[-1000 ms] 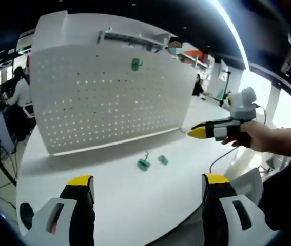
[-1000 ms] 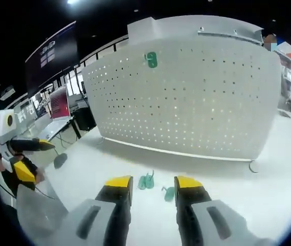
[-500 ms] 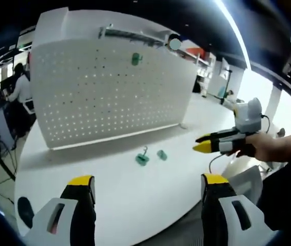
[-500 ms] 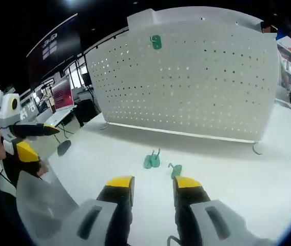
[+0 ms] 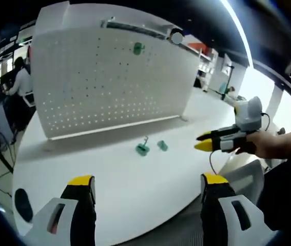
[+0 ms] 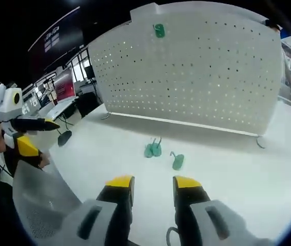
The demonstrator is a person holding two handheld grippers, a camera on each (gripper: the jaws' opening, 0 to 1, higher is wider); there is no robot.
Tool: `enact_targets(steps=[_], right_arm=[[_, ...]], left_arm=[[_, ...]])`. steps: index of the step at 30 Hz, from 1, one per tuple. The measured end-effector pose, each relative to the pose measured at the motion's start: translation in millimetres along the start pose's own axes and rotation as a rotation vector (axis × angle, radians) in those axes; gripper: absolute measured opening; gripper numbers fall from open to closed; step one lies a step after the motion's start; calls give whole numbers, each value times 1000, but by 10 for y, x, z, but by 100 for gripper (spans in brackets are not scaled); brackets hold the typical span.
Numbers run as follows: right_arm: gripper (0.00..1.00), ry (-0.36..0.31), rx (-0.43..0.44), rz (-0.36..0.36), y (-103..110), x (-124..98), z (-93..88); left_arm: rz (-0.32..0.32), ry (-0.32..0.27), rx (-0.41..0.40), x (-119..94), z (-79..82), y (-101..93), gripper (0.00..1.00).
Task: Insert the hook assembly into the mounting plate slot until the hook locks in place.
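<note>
We hold both tools over the white table (image 6: 248, 184): the left gripper (image 5: 144, 187) spread wide, the right gripper (image 6: 152, 185) narrowly parted, neither pinching anything. 2 green hooks (image 6: 153, 149) (image 6: 177, 161) lie at 12 o'clock before the pegboard (image 6: 212, 77), where 1 hook (image 6: 159, 31) hangs. They look light, stiff, slick plastic; we would grip the flat base, not the wire.

A broad white counter (image 5: 124, 179) fills the foreground under a dark ceiling with a long light strip (image 5: 236, 28). Bright windows (image 5: 268, 97) glow at one side. Beyond stand desks with monitors (image 6: 64, 84), where a person (image 5: 18, 87) appears to be sitting.
</note>
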State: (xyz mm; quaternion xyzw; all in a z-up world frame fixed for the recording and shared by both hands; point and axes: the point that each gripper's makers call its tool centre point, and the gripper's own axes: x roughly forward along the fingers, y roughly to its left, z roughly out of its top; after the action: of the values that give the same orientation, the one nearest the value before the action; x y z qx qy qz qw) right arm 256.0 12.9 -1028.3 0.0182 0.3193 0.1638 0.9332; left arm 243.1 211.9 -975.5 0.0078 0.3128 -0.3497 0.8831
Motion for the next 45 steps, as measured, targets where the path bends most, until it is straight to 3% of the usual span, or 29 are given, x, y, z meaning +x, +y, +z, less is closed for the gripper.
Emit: enact_targets(steps=[5,20,35,45], right_arm=[[25,-1,-23,-2,-107,88,-16],[22,57,-117,-2,-476,670,91],[18,127,-178,27,-545,1077,-2],[18,152,-208,47,-528,1215,-11]], left_arm=[[-2,13,-17,20,-45,18,85],[7,41,-28,97,-31,175,84],[8,74,-44,152,-100,247,84],[21,81,-62,153,-132,295,83]])
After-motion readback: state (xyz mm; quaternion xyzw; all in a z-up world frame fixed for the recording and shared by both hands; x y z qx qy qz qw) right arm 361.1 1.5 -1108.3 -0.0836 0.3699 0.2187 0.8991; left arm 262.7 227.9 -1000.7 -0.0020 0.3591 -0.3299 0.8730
